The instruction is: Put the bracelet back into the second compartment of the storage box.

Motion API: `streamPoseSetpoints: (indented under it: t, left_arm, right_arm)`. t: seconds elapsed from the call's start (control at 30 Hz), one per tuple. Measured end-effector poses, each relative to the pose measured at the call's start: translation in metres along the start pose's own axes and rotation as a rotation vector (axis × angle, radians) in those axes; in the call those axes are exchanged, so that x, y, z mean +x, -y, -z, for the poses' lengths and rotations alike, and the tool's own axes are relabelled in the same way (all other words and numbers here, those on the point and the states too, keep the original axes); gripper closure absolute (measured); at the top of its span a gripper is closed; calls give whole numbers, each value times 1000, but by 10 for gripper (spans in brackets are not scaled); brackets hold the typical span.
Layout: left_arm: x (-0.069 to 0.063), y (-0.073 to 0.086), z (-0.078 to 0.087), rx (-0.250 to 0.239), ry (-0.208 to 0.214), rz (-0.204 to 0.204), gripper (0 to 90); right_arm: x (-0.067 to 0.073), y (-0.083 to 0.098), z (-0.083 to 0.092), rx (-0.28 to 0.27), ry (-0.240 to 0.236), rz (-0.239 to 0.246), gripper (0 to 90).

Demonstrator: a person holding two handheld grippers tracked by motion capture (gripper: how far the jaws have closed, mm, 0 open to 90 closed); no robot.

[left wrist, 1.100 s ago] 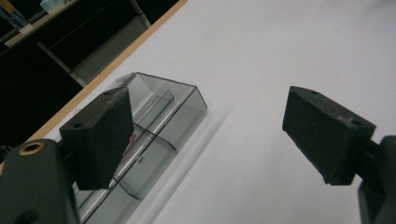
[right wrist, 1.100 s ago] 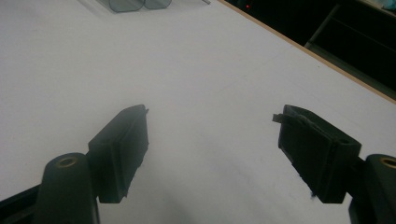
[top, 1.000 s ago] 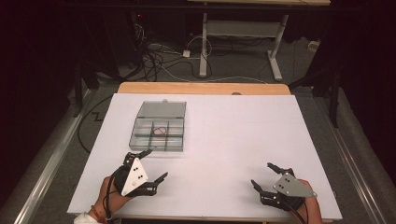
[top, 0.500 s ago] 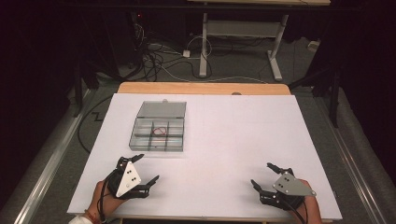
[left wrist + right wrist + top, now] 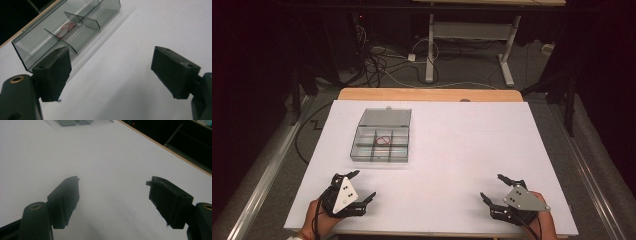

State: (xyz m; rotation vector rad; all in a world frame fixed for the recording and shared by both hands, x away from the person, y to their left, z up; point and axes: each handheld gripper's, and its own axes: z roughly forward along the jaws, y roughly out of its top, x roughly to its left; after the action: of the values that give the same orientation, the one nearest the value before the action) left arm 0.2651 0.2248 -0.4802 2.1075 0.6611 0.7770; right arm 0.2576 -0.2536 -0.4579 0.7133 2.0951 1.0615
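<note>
One clear organizer box [image 5: 382, 136], two wide-spread tongs [image 5: 360, 186] [image 5: 500, 189] apart.

Table [image 5: 452, 145]: white top, a wooden edge along the far side.
Clear box [image 5: 382, 141]: on the table's left half, lid open and tilted back, divided into small compartments.
Red loop [image 5: 383, 140]: thin, in a middle compartment of the clear box.
Cables [image 5: 377, 60]: tangled on the floor beyond the table.
Metal stand [image 5: 467, 45]: light-coloured legs on the floor at the back.

A white-topped table [image 5: 452, 150] with a wooden far edge; a clear compartment box [image 5: 382, 136] lies on its left half.
</note>
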Motion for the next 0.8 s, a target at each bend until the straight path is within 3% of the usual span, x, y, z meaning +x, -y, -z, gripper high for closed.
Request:
streamPoseSetpoints:
  t: [0.8]
  left_arm:
    - [-2,0,0,6,8,-5,157]
  right_arm:
    - [1,-2,0,-4,7,6,249]
